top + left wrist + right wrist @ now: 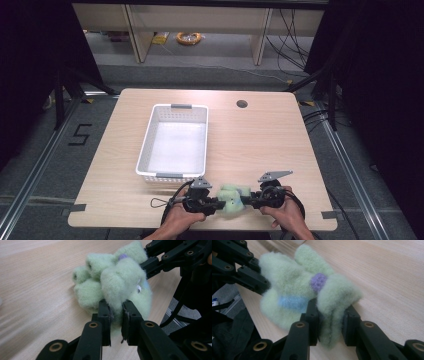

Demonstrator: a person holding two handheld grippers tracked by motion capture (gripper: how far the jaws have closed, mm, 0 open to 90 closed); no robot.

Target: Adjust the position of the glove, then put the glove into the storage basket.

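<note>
Two hands at the desk's near edge each hold a black gripper. The left gripper (216,204) and the right gripper (248,202) face each other, jaws clamped on opposite sides of a fluffy pale green plush toy (232,196) lying on the wooden desk (260,145). Farther back, left of centre, sits an empty white basket (145,150).

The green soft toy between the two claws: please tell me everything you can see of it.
The soft toy is pale green and fuzzy, like felted wool, with several stubby rounded lobes, a small purple spot and a light blue band. It sits at the near edge of the table, in front of the basket. The left claw and the right claw each pinch a lobe from opposite sides.
</note>
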